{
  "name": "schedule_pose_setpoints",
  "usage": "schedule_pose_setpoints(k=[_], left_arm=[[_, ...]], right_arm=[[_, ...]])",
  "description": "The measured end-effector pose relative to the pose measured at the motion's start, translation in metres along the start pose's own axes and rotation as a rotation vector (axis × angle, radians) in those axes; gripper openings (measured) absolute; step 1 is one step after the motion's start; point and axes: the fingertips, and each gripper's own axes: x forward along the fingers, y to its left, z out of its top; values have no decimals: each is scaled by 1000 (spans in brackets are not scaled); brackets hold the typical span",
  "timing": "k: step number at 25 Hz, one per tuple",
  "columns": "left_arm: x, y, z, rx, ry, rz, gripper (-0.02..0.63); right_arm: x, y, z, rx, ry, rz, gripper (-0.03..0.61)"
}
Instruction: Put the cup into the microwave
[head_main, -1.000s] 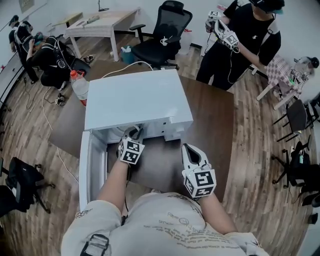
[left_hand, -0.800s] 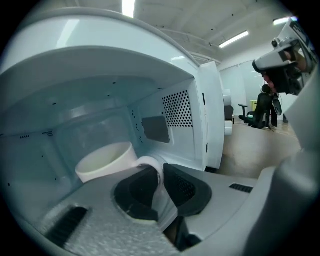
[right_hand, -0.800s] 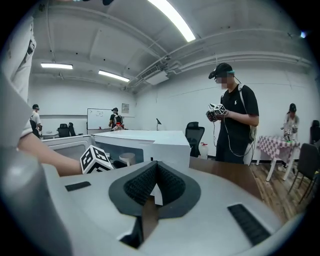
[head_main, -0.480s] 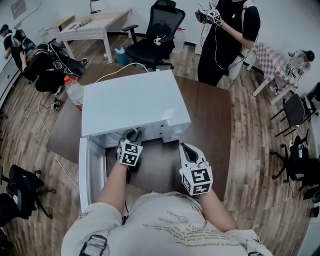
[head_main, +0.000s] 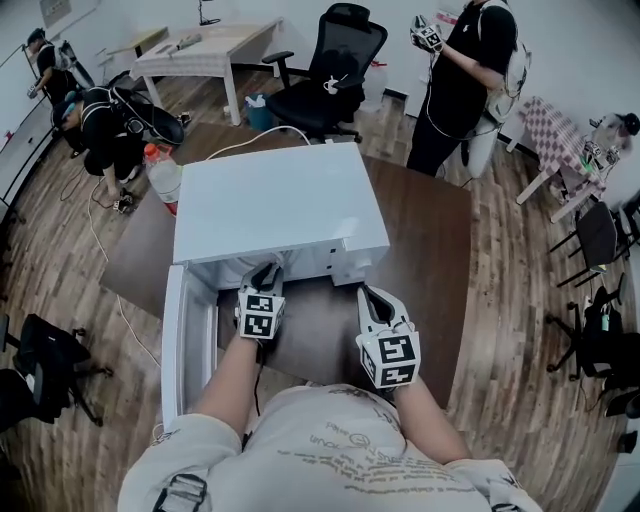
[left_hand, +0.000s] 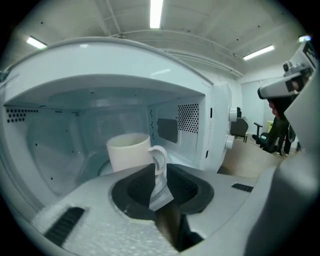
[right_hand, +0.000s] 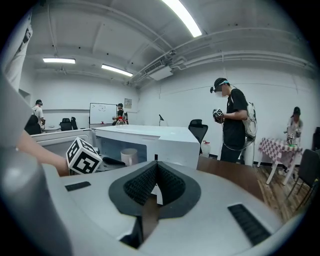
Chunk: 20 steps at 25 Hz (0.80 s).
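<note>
The white cup (left_hand: 129, 150) stands inside the white microwave (head_main: 280, 200) on its glass plate, handle pointing out. My left gripper (left_hand: 159, 172) is shut on the cup's handle, its jaws pinching it at the oven's mouth. From the head view the left gripper (head_main: 265, 275) reaches into the open cavity and the cup is hidden. The right gripper view shows the cup (right_hand: 129, 156) through the opening. My right gripper (head_main: 368, 298) hovers over the brown table to the right of the opening, shut with nothing in it (right_hand: 156, 172).
The microwave door (head_main: 178, 345) hangs open to the left. The brown table (head_main: 425, 250) carries a plastic bottle (head_main: 160, 175) at its far left. An office chair (head_main: 330, 65) stands behind the table, and a standing person (head_main: 465, 70) is at the back right.
My left gripper stays at the microwave's mouth on the cup handle. The right gripper holds nearly still. People in the background have shifted.
</note>
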Motion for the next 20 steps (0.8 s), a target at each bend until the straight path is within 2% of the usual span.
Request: schedule_pose_setpoints(k=[4,9,14,20], left_arm=[[-24,-6,16,-51,-56,25,15],[-54,-29,37,-119,-98,-51,12],[-80,-49,60,-97,-132,-95,12],[-110,-69,92,-171,-176,-74,12]], right_arm=[[2,7,4,27,-21,20,12],[-1,13,13,79,-69,32,11],[-4,30,24,59,-130,64,11],[-14,39,34,53,-196,100,11]])
